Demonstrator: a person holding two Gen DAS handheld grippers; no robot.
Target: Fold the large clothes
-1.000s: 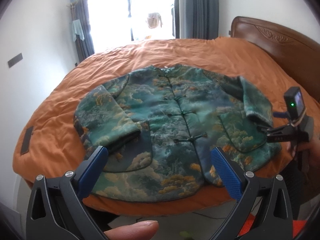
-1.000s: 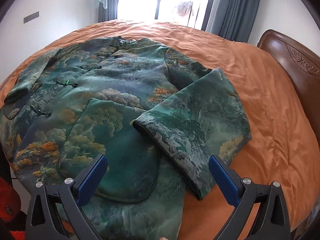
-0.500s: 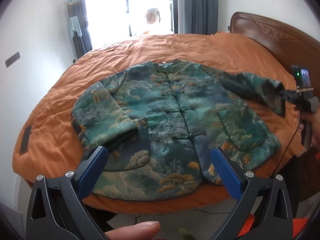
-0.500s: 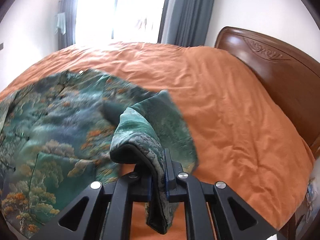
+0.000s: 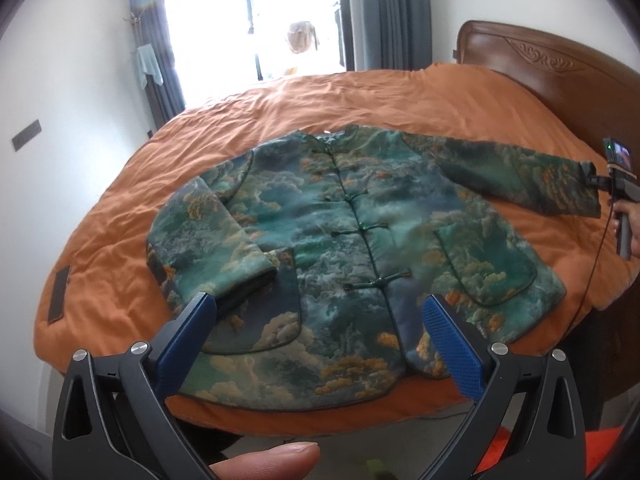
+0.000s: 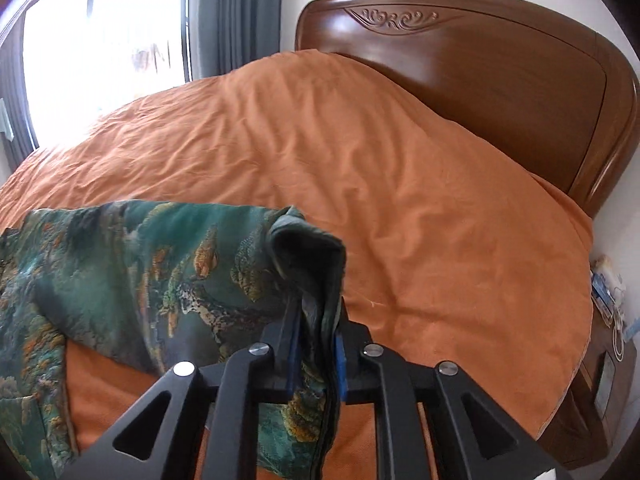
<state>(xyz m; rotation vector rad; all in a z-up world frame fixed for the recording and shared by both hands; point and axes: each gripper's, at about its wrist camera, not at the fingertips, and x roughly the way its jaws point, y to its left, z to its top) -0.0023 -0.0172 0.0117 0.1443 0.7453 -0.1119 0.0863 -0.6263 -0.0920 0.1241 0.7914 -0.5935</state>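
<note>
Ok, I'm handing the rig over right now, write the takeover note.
Right gripper: fingers clamped on the cuff of the jacket's sleeve, stretched out sideways over the bed; its jaws have just eased slightly.
Left gripper: open, empty, hovering over the hem.
Jacket: face up, buttoned, other sleeve lying folded in along its side.
Done: no folds yet.
Left: fold both sleeves in, then the body.
</note>
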